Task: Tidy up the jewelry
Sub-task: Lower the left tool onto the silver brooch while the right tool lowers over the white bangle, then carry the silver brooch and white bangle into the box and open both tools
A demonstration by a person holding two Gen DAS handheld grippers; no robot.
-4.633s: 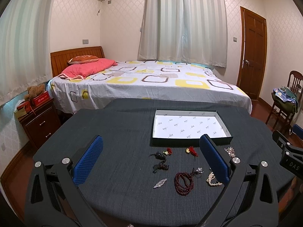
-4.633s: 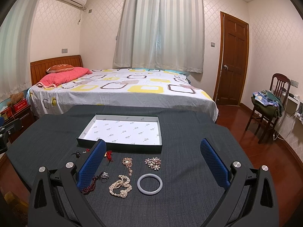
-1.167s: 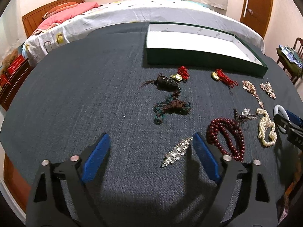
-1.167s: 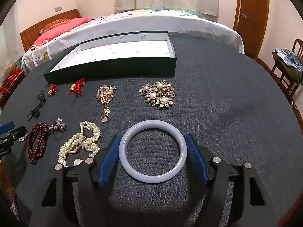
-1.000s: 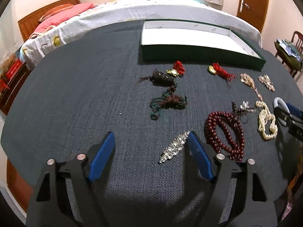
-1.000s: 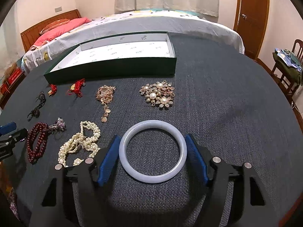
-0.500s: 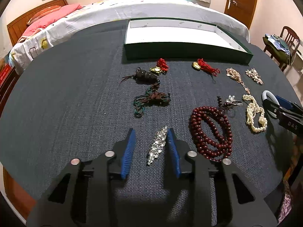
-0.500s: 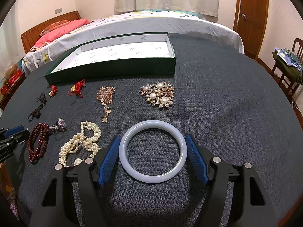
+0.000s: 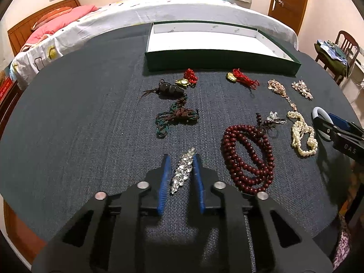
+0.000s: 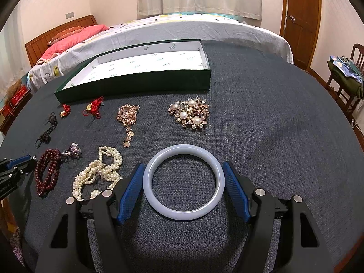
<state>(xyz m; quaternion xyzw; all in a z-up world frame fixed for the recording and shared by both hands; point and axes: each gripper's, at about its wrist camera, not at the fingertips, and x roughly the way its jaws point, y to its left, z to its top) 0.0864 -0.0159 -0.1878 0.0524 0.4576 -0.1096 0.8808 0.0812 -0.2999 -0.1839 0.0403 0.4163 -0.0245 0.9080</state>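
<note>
My left gripper (image 9: 181, 159) is closed on a silver leaf-shaped brooch (image 9: 182, 173) that lies on the dark cloth table. My right gripper (image 10: 183, 170) has a pad touching each side of a pale bangle (image 10: 183, 181) that lies flat. A green box with a white inside (image 9: 218, 57) stands at the back, also in the right wrist view (image 10: 145, 80). Red beads (image 9: 248, 152), pearls (image 10: 97, 173), a pearl flower brooch (image 10: 190, 113), a rose-gold chain (image 10: 127, 118), red-tassel charms (image 9: 241, 77) and dark cord pieces (image 9: 175, 113) lie between.
The table (image 10: 284, 125) ends close behind both grippers. A bed (image 10: 182, 27) stands beyond the table. A chair with clothes (image 10: 345, 72) is at the right, a door (image 10: 300, 11) behind it, and a wooden nightstand (image 9: 6, 95) at the left.
My left gripper came down over the silver brooch and its jaws closed on it. My right gripper has stayed around the bangle since about a second ago.
</note>
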